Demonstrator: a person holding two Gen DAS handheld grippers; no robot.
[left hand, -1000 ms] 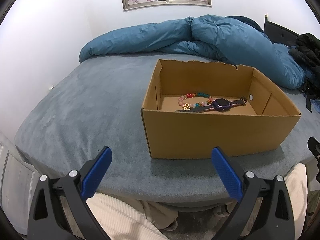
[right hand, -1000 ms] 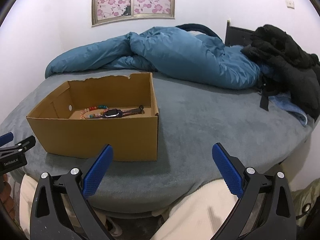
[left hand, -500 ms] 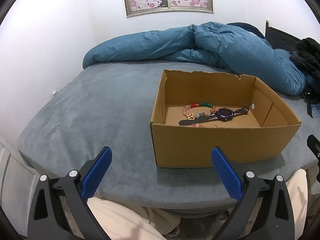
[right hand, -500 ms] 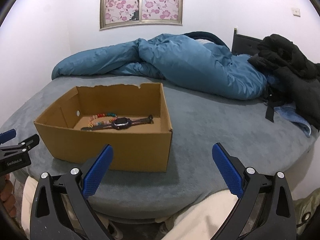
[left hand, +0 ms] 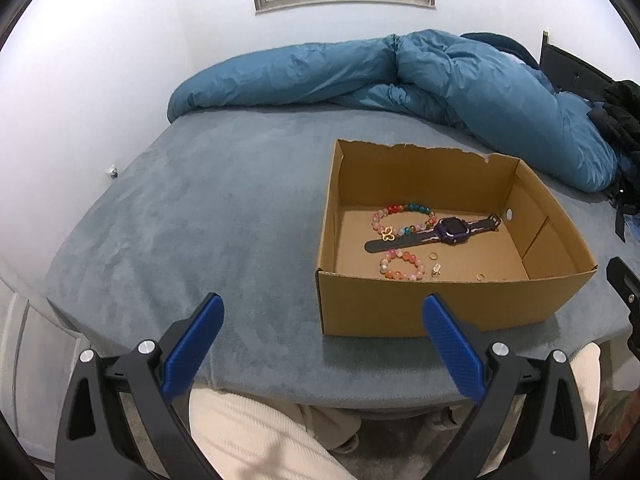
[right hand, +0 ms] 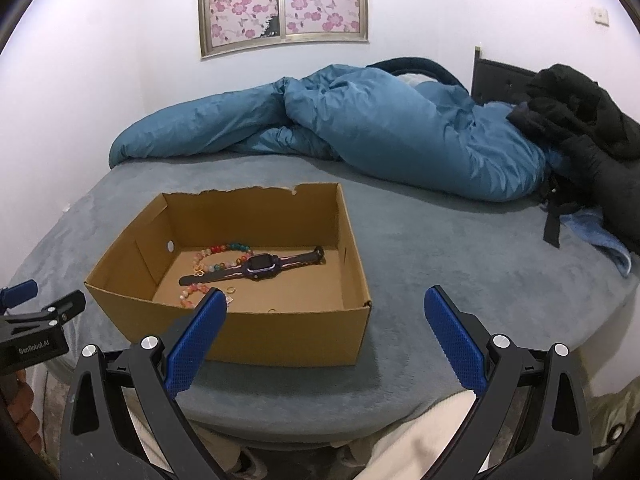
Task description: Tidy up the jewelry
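Observation:
An open cardboard box (left hand: 440,308) (right hand: 280,336) sits near the front edge of a grey-blue bed. Inside lie a purple smartwatch (left hand: 452,231) (right hand: 262,265), a multicoloured bead bracelet with a gold butterfly charm (left hand: 400,216) (right hand: 224,256), a pink-orange bead bracelet (left hand: 400,266) (right hand: 192,294), and small gold rings (left hand: 433,256) (left hand: 480,277). My left gripper (left hand: 322,334) is open, in front of the box and left of it. My right gripper (right hand: 324,330) is open before the box's front right corner. Neither holds anything.
A rumpled blue duvet (left hand: 400,76) (right hand: 360,120) lies across the back of the bed, with black clothing (right hand: 580,112) at the right. The person's cream-trousered legs (left hand: 260,440) show below the bed edge. Bare bed surface (left hand: 200,220) lies left of the box.
Both grippers have risen, so the views look down into the box and more of its floor, with the second bracelet and rings, shows. Both stay open.

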